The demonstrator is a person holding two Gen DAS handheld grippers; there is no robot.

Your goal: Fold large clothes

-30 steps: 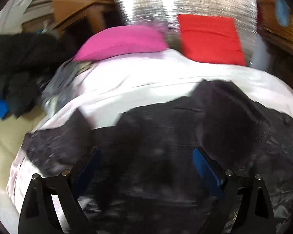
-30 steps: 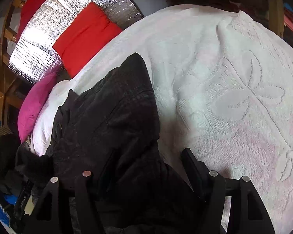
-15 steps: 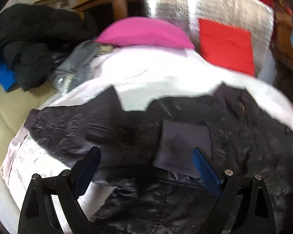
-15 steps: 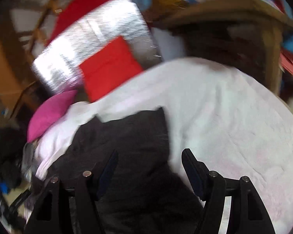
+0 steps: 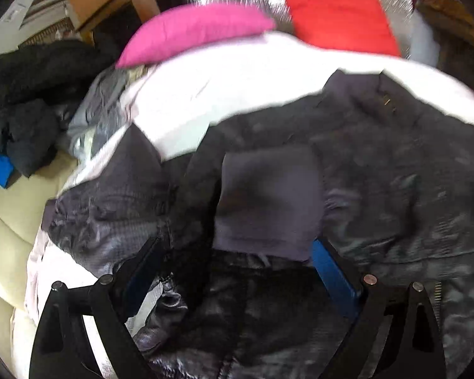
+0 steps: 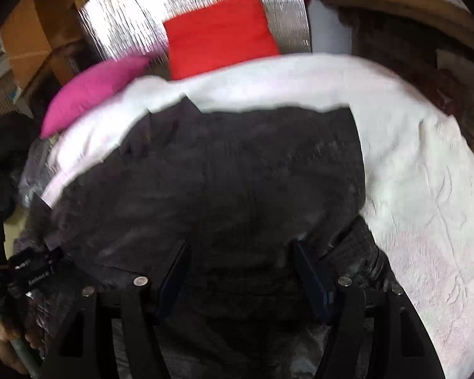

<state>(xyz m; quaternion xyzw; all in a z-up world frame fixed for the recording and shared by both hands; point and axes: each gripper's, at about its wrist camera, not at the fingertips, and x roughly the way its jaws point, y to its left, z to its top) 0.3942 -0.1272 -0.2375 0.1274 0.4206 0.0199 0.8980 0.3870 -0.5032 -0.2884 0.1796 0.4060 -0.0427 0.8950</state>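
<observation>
A large black jacket (image 5: 379,170) lies spread on a white textured bedspread (image 5: 224,88). It also fills the middle of the right wrist view (image 6: 243,173). A flat dark grey panel of the jacket (image 5: 268,202) lies just ahead of my left gripper (image 5: 237,252), which is open over the crumpled near edge with nothing between its fingers. My right gripper (image 6: 240,259) is open above the jacket's near part, holding nothing. The other hand-held gripper (image 6: 25,271) shows at the left edge of the right wrist view.
A pink pillow (image 5: 192,31) and a red pillow (image 5: 341,15) lie at the head of the bed against a silver foil panel (image 6: 186,9). A pile of dark clothes (image 5: 31,101) sits left of the bed. The bedspread (image 6: 426,189) lies bare to the right.
Both views have swung and steadied. The right gripper came from the jacket's right side to directly over it. The left gripper moved closer to the grey panel. Both stayed open.
</observation>
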